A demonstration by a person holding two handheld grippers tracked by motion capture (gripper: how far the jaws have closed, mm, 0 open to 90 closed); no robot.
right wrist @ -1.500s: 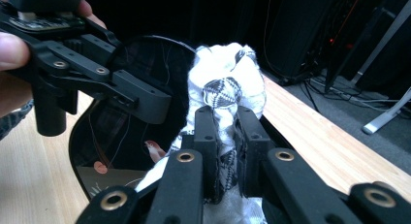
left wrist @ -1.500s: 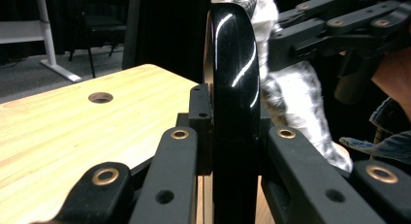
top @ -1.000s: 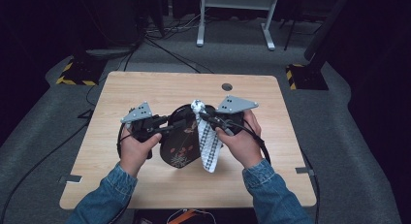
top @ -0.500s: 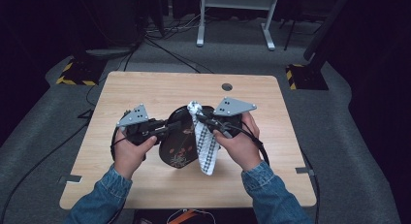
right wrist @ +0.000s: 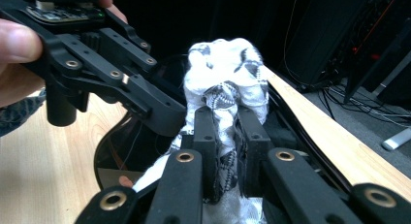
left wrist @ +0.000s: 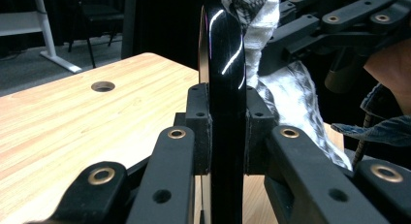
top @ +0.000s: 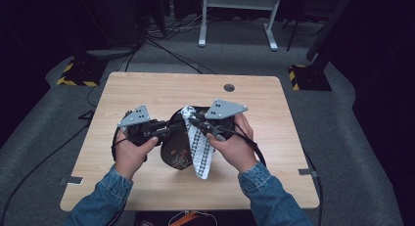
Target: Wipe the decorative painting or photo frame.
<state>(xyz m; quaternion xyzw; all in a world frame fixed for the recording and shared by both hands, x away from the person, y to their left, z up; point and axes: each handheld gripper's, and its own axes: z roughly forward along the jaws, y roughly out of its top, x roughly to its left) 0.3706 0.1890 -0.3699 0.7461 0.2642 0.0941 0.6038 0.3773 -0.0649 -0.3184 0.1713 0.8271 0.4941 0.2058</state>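
While our left claw has just been closing, its pads now pinch the rim of the black plate and hold it up on its edge. Our right claw is squeezed tight on the white cloth, which is bunched against the plate and hangs down beside it. From above we see the plate and cloth between our two hands, over the middle of the table.

Wooden table with round hole
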